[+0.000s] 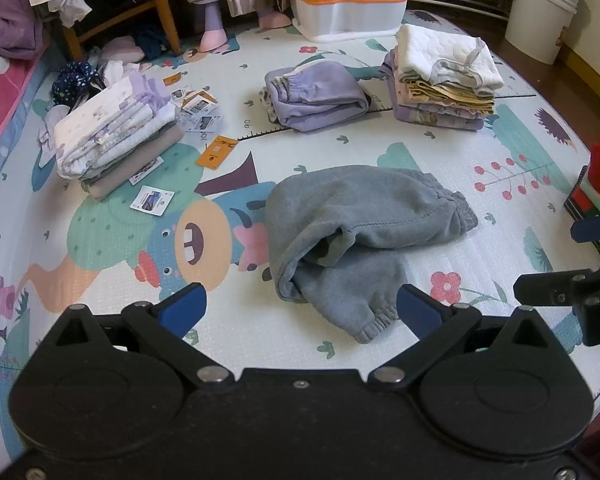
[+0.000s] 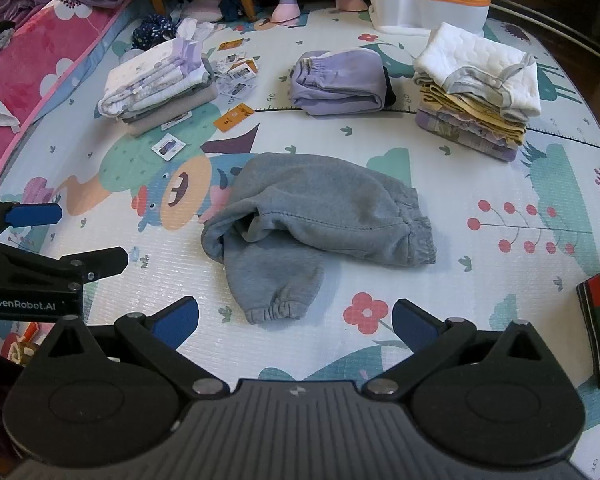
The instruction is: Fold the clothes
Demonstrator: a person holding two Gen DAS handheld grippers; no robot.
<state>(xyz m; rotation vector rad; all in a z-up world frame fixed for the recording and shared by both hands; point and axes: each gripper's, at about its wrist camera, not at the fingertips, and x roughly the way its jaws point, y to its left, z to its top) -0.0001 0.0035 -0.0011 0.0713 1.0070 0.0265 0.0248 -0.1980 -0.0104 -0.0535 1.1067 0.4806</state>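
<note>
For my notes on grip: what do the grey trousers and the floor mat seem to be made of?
Grey trousers: probably thick cotton fleece, matte and fuzzy, with soft rounded folds and elastic cuffs. Floor mat: likely foam with a printed plastic film; it shows a fine embossed grid and a slight sheen.

The sweatpants (image 2: 320, 224) lie on the play mat (image 2: 480, 300), nearest the cameras. Behind them stand three folded lots in a row: a stack (image 2: 160, 80) left, folded pants (image 2: 340, 82) in the middle, a taller stack (image 2: 476, 96) right. Paper tags (image 2: 236, 114), perhaps labels, lie scattered beside the left stack.
</note>
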